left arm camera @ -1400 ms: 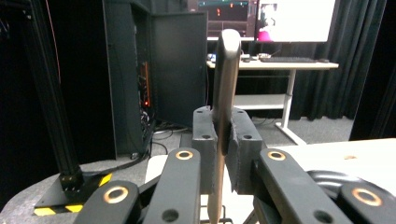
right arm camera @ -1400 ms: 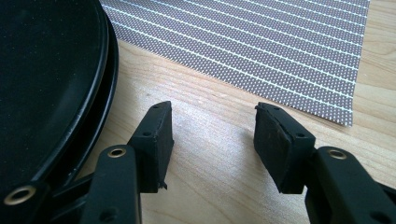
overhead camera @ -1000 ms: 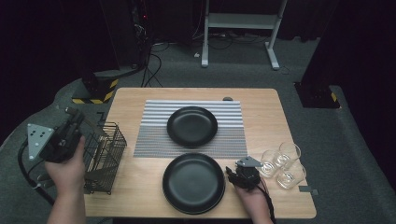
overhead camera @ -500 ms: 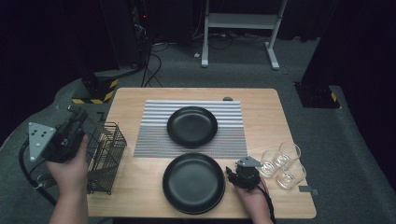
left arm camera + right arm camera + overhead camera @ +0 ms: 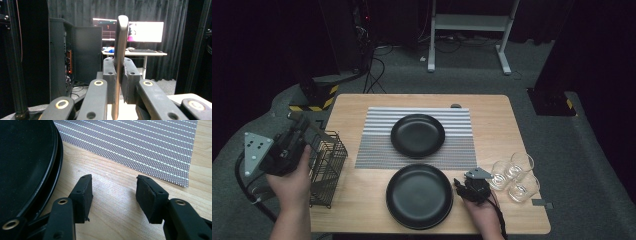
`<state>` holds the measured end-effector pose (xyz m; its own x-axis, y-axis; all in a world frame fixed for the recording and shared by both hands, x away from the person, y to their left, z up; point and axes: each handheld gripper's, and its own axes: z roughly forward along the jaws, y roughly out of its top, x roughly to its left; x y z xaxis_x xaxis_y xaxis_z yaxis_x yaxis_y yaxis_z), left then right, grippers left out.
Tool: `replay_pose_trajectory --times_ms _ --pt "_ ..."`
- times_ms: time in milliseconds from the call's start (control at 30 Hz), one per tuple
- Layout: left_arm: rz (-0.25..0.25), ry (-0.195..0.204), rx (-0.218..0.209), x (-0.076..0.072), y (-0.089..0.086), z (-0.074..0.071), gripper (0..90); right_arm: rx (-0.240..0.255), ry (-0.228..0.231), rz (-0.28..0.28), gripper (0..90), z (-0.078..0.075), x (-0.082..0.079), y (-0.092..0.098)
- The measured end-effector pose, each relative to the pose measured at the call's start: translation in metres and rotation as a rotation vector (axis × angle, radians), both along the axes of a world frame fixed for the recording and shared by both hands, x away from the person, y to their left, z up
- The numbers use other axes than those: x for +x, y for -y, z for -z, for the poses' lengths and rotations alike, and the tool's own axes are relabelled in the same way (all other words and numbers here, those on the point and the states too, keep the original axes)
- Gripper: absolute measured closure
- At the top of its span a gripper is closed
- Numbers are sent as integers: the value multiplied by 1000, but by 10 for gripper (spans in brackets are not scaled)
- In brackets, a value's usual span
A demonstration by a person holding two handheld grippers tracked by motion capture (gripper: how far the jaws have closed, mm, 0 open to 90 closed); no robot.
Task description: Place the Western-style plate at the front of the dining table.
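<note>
— Start close in. What has the left gripper [image 5: 119,82] got?

— Its jaws are pressed together on a slim grey utensil handle [image 5: 120,50], which stands upright between the pads and rises well above them. Which kind of utensil it is I cannot tell; the working end is hidden below the jaws.

— And from above?

— In the high view the left gripper [image 5: 297,131] is held up off the table's left edge in the person's left hand [image 5: 292,180], just beside and above the black wire caddy [image 5: 328,165] that stands on the left end of the table [image 5: 362,210].

— The right gripper?

— Partly open, nothing between the pads. In its own view the right gripper [image 5: 113,192] hovers over bare wood, the jaws apart, with the rim of the near black plate [image 5: 27,165] just beside one jaw but not touching it. In the high view it [image 5: 459,186] sits low at the right rim of that plate [image 5: 419,196].

— Farther out?

— The striped placemat [image 5: 377,150] lies beyond, with a second black plate [image 5: 418,135] on it. Three clear glasses [image 5: 514,175] cluster near the right edge, close to the right gripper.
</note>
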<state>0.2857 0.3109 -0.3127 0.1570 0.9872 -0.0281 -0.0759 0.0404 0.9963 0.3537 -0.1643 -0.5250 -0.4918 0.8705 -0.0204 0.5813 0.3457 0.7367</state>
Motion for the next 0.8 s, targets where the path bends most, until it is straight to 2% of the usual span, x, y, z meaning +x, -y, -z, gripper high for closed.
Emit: replay_pose_trajectory --times_ms 167,367,567,800 --pt "15 -15 -14 1 7 3 832 1 0 0 473 0 0 0" --pt "30 -7 5 -2 17 5 832 0 0 0 473 0 0 0" --pt "38 -13 0 0 23 9 832 0 0 1 473 0 0 0" --pt "61 -28 -3 8 37 23 832 1 1 4 486 0 0 0"
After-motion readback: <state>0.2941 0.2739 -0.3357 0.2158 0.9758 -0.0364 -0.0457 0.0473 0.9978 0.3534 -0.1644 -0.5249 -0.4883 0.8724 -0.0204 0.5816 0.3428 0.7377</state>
